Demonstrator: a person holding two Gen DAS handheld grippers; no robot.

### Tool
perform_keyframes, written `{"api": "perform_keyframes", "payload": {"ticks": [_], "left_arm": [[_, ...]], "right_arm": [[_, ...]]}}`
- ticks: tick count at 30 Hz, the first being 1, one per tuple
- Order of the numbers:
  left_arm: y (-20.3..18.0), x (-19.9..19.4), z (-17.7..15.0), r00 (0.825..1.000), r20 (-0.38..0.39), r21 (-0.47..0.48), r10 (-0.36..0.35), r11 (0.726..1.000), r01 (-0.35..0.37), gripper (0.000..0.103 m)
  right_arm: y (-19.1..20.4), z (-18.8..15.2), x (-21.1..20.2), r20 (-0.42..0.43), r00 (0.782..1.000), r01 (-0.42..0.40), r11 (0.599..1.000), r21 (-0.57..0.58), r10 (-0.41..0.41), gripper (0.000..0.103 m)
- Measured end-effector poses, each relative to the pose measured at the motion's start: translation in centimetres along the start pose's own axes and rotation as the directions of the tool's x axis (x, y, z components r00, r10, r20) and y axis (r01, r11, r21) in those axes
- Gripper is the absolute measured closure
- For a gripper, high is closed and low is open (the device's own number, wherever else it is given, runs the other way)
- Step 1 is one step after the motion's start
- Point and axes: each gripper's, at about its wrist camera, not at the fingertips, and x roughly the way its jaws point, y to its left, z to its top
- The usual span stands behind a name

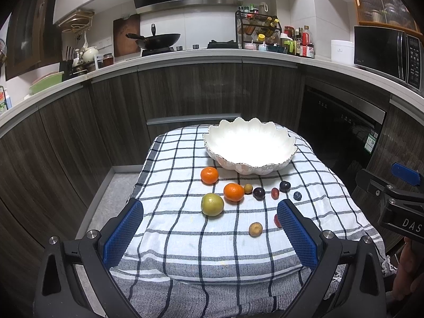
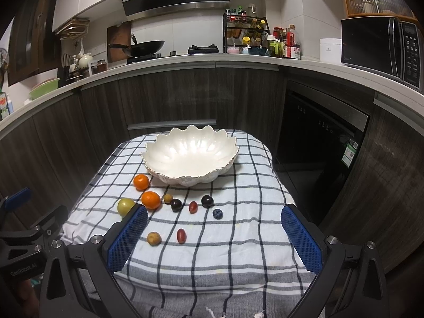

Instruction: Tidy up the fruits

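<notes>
Both my left gripper [image 1: 209,213] and right gripper [image 2: 214,220] hover wide apart, lower frame, before the scalloped glossy bowl [image 2: 159,168] and round fruits [image 2: 151,200].

Checked cloth [image 2: 238,238] over table, white bowl [image 2: 190,159], scattered fruits [image 2: 151,200]

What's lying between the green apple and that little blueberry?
Between the green apple and the blueberry lie an orange, a small tan fruit, a dark plum and a red oval fruit, clearest in the left wrist view.
</notes>
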Motion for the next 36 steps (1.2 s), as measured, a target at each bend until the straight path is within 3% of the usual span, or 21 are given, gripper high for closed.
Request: {"api": "perform_keyframes", "payload": {"ticks": [36], "left_arm": [[-0.3,2.5,0.4,0.999,-0.053,0.020,-0.003,1.000,0.004,0.000]], "right_arm": [[0.0,-0.1,2.4,-0.036,0.999,0.010,1.000,-0.001,-0.010,0.001]]}}
